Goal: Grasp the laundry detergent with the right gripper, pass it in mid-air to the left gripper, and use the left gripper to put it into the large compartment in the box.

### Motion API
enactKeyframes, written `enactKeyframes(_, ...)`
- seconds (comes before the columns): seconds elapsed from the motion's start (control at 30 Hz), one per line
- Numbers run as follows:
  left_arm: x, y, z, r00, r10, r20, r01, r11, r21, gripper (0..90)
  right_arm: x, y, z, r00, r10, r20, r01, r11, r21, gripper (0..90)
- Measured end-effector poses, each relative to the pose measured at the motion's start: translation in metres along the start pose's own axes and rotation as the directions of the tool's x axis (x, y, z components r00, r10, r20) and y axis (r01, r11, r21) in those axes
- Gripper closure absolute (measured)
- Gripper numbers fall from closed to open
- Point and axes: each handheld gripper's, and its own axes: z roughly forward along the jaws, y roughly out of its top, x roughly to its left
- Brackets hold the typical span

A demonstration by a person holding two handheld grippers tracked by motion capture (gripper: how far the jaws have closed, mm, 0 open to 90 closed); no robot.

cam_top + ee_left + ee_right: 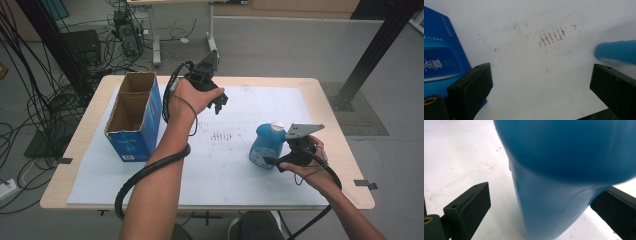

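Standing on the right half of the white sheet (240, 185), the blue bottle (266, 145) with its white cap (277, 126) is upright and well in from the sheet's right and front edges. The right gripper (271, 161) comes at it low from the person's side, and in the right gripper view the bottle's body (549, 202) sits between the two black jaws. The jaws are spread wide: a clear strip of sheet shows between the left one and the bottle, while the right one lies close against the bottle's far side, and whether it touches cannot be told. Nothing is clamped.

The left gripper (218, 104) hangs above the back middle of the sheet, its jaws pointing down and wide apart with only bare sheet between them. In the left gripper view a patch of reddish-brown scuff marks (551, 36) lies ahead, the bottle's blue side (616, 51) enters from the right edge, and the blue face of the carton (441, 60) fills the left edge.

That open-topped blue cardboard box (135, 117) stands at the sheet's back left, two compartments showing inside. Between box and bottle the sheet is open, marked only by the scuffs (222, 136). The wooden table (350, 165) shows as a narrow border around the sheet.
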Motion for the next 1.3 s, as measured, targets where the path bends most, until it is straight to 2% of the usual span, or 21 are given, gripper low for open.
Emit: enactKeyframes(1.3,0.0015,-0.0015,0.0004,1.0,0.002,-0.005,-0.002,1.0,0.008,4.9,0.0009,-0.0006,0.0017,0.9999,-0.003,0.011,0.003,1.0,-0.005,4.7)
